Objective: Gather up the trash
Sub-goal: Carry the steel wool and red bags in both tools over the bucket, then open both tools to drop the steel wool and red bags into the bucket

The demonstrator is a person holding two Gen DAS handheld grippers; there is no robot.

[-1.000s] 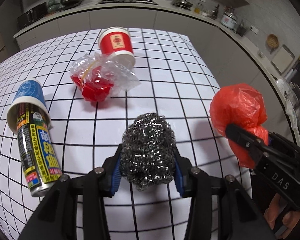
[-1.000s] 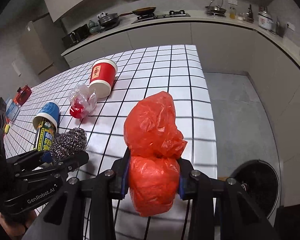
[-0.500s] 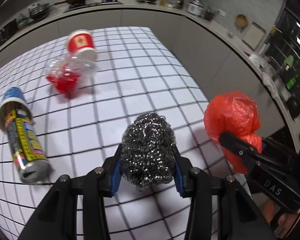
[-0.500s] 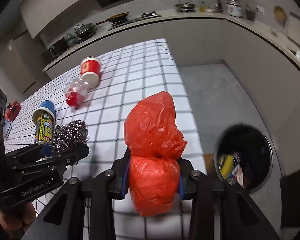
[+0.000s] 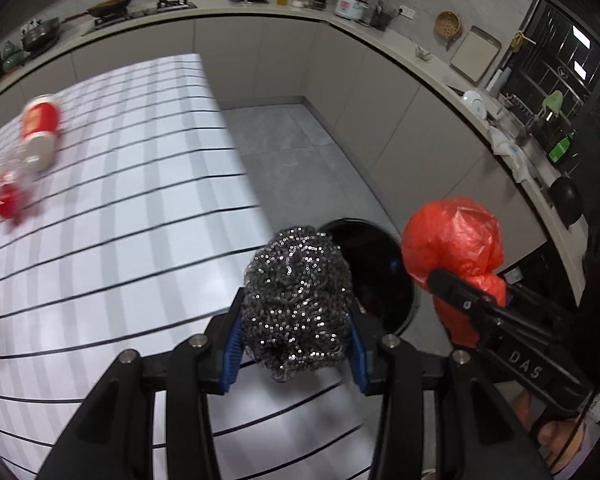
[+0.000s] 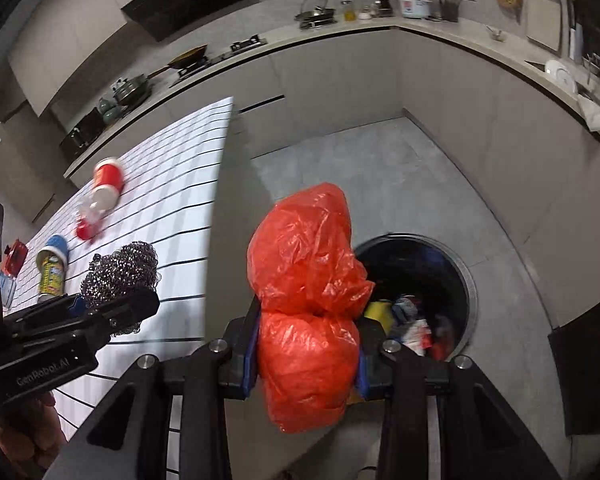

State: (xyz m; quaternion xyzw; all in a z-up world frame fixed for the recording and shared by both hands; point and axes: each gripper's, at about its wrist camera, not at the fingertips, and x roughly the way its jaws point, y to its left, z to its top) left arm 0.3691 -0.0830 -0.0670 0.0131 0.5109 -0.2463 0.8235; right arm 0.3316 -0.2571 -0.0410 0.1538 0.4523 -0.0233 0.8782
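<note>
Trash fills both grippers: the left gripper point(image 5: 296, 344) has its jaws clamped on a steel wool scrubber point(image 5: 298, 304), held above the near edge of the white gridded desk point(image 5: 120, 220), while the right gripper point(image 6: 306, 354) has its jaws pinched around a crumpled red plastic bag point(image 6: 306, 280) out past the desk edge, over the grey floor point(image 6: 380, 168). Below and just right of the bag stands a round black trash bin point(image 6: 466, 280), open-topped, with mixed litter inside. Back on the desk lie a red paper cup point(image 6: 107, 186) on its side, a clear wrapper with something red in it point(image 6: 86, 226) beside it, and a yellow spray can point(image 6: 51, 270) with a blue cap nearer the left gripper.
</note>
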